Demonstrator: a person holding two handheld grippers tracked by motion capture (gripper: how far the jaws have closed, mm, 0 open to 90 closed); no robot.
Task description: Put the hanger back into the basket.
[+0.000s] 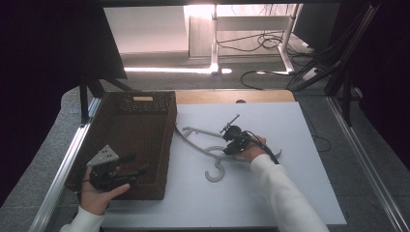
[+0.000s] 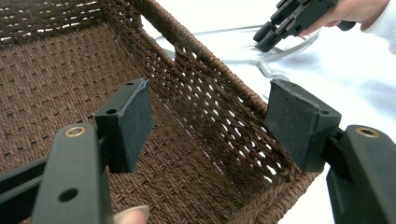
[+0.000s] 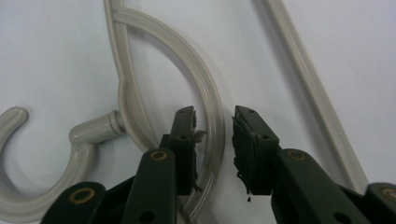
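Note:
A pale grey plastic clothes hanger (image 1: 203, 145) lies flat on the white table, its hook (image 1: 215, 172) pointing toward the near edge. My right gripper (image 1: 231, 143) is down over the hanger's curved shoulder. In the right gripper view the jaws stand slightly apart on either side of the curved bar (image 3: 212, 126), which runs through the gap (image 3: 214, 122). My left gripper (image 1: 133, 169) hovers open over the near end of a brown wicker basket (image 1: 159, 140), empty between its pads (image 2: 135, 119).
The basket's woven wall (image 2: 219, 107) runs between my left gripper and the hanger. A wooden strip (image 1: 232, 95) borders the table's far edge. Metal rails (image 1: 63, 169) flank the table. Cables (image 1: 270, 41) lie on the floor beyond.

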